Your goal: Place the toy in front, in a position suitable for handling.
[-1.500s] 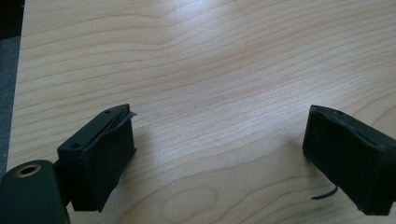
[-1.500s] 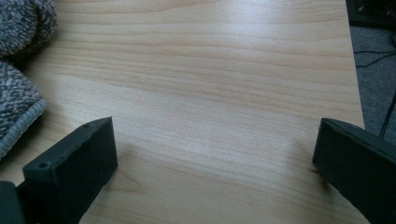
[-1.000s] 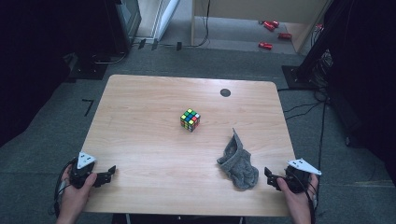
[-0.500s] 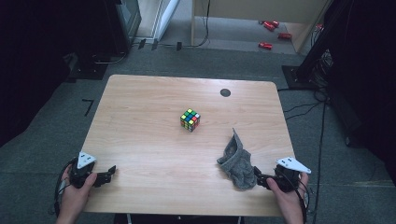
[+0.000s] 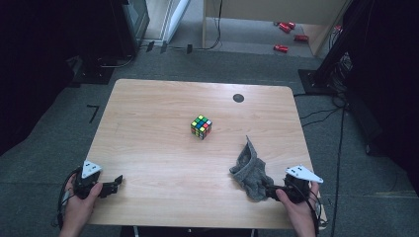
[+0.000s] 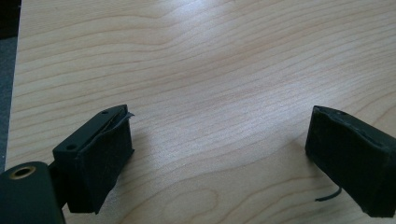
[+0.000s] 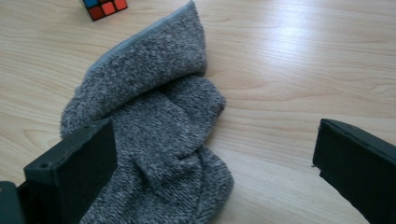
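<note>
A crumpled grey sock (image 5: 251, 170) (image 7: 154, 126) lies on the wooden table (image 5: 163, 163) near its front right corner. My right gripper (image 5: 271, 191) (image 7: 215, 172) is open, low over the table at the sock's near end; one jaw rests over the sock and the other over bare wood. A multicoloured puzzle cube (image 5: 201, 127) (image 7: 103, 7) sits near the table's middle, beyond the sock. My left gripper (image 5: 113, 185) (image 6: 219, 154) is open at the front left edge, with only bare wood between its jaws.
A small black round spot (image 5: 238, 98) marks the table's far right part. Dark equipment, cables and red objects (image 5: 281, 48) lie on the grey floor beyond the table.
My right gripper has moved left from the table's right edge up to the sock's near end. The left gripper, sock and cube have stayed in place.
</note>
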The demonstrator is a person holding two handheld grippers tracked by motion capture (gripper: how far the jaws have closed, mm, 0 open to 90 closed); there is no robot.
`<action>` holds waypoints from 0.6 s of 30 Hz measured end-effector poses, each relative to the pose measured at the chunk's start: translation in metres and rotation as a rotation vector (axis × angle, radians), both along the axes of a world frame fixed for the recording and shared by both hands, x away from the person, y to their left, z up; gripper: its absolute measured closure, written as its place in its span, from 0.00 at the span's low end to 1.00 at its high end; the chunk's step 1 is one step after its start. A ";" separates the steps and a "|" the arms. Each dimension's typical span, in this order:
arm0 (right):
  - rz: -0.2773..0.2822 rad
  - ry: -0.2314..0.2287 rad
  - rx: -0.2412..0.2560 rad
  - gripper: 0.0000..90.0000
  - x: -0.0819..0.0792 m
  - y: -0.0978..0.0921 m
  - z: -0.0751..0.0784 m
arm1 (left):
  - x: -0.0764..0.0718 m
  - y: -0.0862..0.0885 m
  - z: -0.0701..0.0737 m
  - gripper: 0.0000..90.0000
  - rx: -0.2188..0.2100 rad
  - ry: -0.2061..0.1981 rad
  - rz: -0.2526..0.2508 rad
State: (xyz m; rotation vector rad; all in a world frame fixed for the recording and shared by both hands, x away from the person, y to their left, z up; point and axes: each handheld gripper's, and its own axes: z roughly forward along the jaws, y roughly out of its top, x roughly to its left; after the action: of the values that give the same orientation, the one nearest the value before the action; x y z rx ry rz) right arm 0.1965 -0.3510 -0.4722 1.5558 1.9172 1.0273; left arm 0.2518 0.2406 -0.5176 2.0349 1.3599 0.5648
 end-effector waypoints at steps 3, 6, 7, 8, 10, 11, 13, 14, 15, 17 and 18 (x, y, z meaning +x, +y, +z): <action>0.020 0.000 0.005 0.00 0.001 0.006 -0.001 | 0.000 0.000 0.000 0.08 0.000 0.000 0.000; 0.065 -0.005 0.017 0.00 0.001 0.014 -0.002 | 0.000 0.000 0.000 0.08 0.000 0.000 0.000; 0.074 -0.004 0.029 0.00 0.001 0.015 -0.003 | 0.000 0.000 0.000 0.08 0.000 0.000 0.000; 0.074 -0.004 0.029 0.00 0.001 0.015 -0.003 | 0.000 0.000 0.000 0.08 0.000 0.000 0.000; 0.100 0.005 0.050 0.00 0.003 0.020 -0.008 | 0.001 0.000 0.000 0.08 0.001 0.001 0.000; 0.106 0.010 0.051 0.00 0.005 0.022 -0.009 | 0.001 0.000 0.000 0.07 0.001 0.001 0.000; 0.114 0.011 0.050 0.00 0.006 0.025 -0.011 | 0.001 0.000 0.000 0.07 0.001 0.001 0.000; 0.133 0.015 0.045 0.00 0.008 0.031 -0.014 | 0.001 0.000 0.000 0.07 0.001 0.001 0.000; 0.133 0.015 0.045 0.00 0.008 0.031 -0.014 | 0.001 0.000 0.000 0.07 0.000 0.001 0.003; 0.145 0.012 0.036 0.03 0.011 0.038 -0.016 | 0.001 -0.001 0.000 0.07 0.000 0.001 0.009; 0.143 0.011 0.012 0.06 0.014 0.046 -0.018 | 0.001 -0.001 0.000 0.07 0.001 0.002 0.010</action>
State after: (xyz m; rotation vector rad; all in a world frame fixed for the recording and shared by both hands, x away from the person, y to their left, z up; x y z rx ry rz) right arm 0.2101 -0.3048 -0.4902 1.4506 2.0580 1.0926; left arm 0.2525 0.2394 -0.5175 2.0307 1.3720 0.5679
